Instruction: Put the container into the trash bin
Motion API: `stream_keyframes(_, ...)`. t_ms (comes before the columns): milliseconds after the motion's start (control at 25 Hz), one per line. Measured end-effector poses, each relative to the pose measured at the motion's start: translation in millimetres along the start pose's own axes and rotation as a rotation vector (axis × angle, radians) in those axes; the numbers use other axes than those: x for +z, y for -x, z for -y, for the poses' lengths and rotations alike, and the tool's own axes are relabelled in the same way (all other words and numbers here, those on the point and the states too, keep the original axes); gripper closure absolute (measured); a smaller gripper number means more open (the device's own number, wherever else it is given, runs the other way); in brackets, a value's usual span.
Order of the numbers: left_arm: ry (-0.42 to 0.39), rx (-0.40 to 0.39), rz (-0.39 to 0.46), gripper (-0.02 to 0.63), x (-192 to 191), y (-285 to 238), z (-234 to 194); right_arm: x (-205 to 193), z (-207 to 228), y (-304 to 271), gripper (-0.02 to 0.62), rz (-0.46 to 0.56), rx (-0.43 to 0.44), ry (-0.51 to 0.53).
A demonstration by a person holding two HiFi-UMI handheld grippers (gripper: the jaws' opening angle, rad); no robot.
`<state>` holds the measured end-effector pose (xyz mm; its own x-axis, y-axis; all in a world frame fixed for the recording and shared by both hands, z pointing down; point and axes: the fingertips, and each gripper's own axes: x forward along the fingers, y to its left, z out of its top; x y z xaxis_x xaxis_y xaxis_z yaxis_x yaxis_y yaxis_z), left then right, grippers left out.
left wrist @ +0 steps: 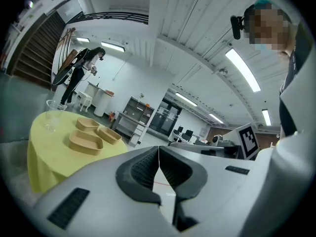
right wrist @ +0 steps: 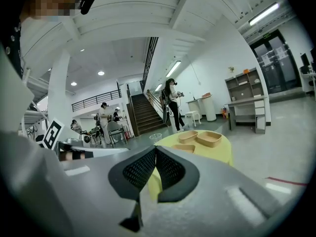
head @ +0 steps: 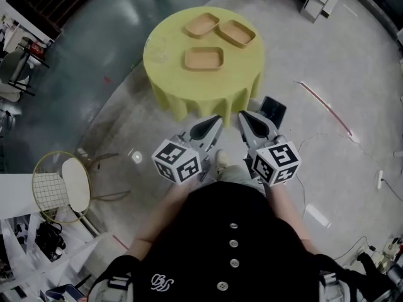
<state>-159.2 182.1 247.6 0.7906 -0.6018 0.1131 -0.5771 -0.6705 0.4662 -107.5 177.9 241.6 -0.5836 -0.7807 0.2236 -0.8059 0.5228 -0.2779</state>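
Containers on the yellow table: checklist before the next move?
1. Three containers upright on the table: ok.
2. Is the left gripper open for a grasp: not ok, jaws together, empty.
3. Is the right gripper open: not ok, jaws together, empty.
4. Containers within reach: not ok, both grippers look short of the tabletop.
5. Clear cup apart from the containers: ok.
6. Is the trash bin located: cannot tell, none clearly seen.

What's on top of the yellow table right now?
Three empty tan containers and a clear cup near its edge. The yellow cloth hides the tabletop and anything beneath.
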Motion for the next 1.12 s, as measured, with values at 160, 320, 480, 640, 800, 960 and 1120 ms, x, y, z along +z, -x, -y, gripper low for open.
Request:
stream_keyframes(160, -0.002, 0.007, 0.007, 0.592, 15, -32, -18, 24, 31, -26, 0.591, 0.013, 0.014, 0.017)
stream_keyframes(320, -0.005, 0.026, 0.010, 0.592, 27, -55, -31, 31, 49, -41, 0.591, -0.008, 0.035, 0.016)
stream_keyframes(480, 0.001, 0.043, 0.015, 0.592, 30, -67, -40, 31, 60, -53, 0.591, -0.028, 0.046, 0.018)
stream_keyframes(640, 0.018, 0.060, 0.016, 0.592, 28, -73, -46, 30, 72, -61, 0.591, -0.046, 0.044, 0.018)
stream_keyframes(800, 0.040, 0.078, 0.009, 0.592, 22, -75, -56, 22, 81, -66, 0.591, -0.067, 0.038, 0.008)
stream_keyframes(960, 0.047, 0.088, 0.005, 0.592, 24, -76, -69, 15, 86, -76, 0.591, -0.086, 0.026, -0.009)
stream_keyframes(1120, 0.047, 0.092, -0.004, 0.592, 33, -81, -87, 20, 97, -94, 0.591, -0.079, -0.008, -0.034)
